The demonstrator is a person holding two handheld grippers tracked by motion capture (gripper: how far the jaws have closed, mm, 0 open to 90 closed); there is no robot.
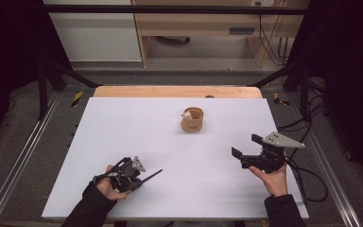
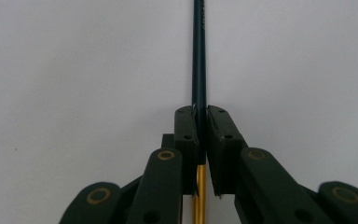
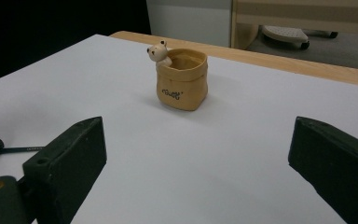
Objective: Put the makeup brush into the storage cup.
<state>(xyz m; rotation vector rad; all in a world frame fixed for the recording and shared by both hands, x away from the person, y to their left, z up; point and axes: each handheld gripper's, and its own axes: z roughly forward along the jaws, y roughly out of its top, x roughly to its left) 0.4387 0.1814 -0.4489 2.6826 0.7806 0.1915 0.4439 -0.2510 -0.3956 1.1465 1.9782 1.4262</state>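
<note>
Left hand-held gripper point(image 1: 144, 178) sits low at the near-left of the desk point(image 1: 123, 123), jaws pressed together on a thin dark pencil point(image 2: 199, 56). I read the grip as near the gold end, so the long shaft points forward, free to be steered. The tip may rest on the desk surface; I cannot tell from this angle. Right hand-held gripper point(image 1: 241, 146) waits near-right, jaws spread wide and holding nothing, aimed at the tan bear pot point(image 3: 182, 79) standing upright mid-desk, well apart from both. I judge the pot is the pencil's destination, with the right ready to steady it.
</note>
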